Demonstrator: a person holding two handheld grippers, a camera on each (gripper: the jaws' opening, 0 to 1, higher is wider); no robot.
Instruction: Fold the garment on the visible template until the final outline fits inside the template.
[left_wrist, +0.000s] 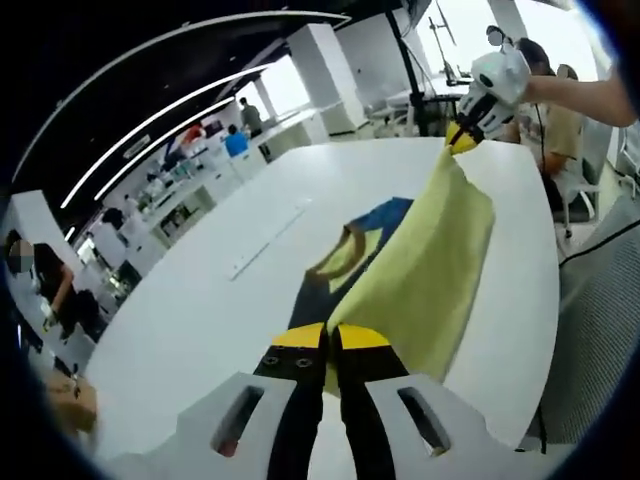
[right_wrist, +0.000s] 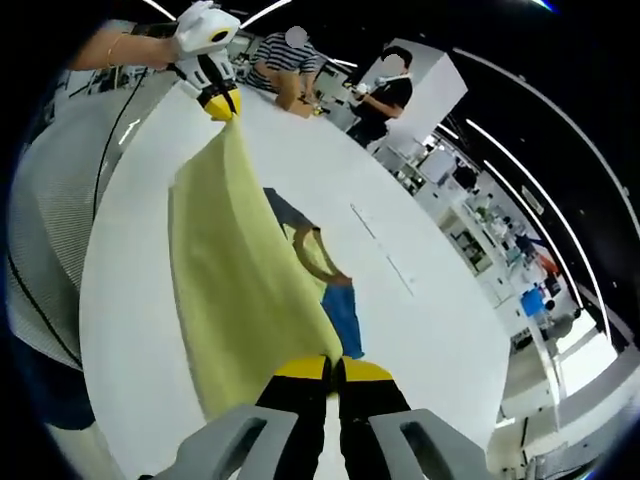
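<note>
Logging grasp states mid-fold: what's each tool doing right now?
Left tool: closed, pinching one end of the yellow garment.
Right tool: closed, pinching the garment's other end, lifted above the white table.

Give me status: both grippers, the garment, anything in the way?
Left gripper shut on yellow garment; right gripper shut on the opposite corner. Garment lifted and stretched between them over the white table. Blue template partly covered. Nothing in the way.

Each camera rode low behind its own closed jaws at opposite ends of the lifted yellow garment (left_wrist: 430, 270), looking close along it across the white table (left_wrist: 200, 310) toward the other gripper, both views sharing that cloth and tabletop.
</note>
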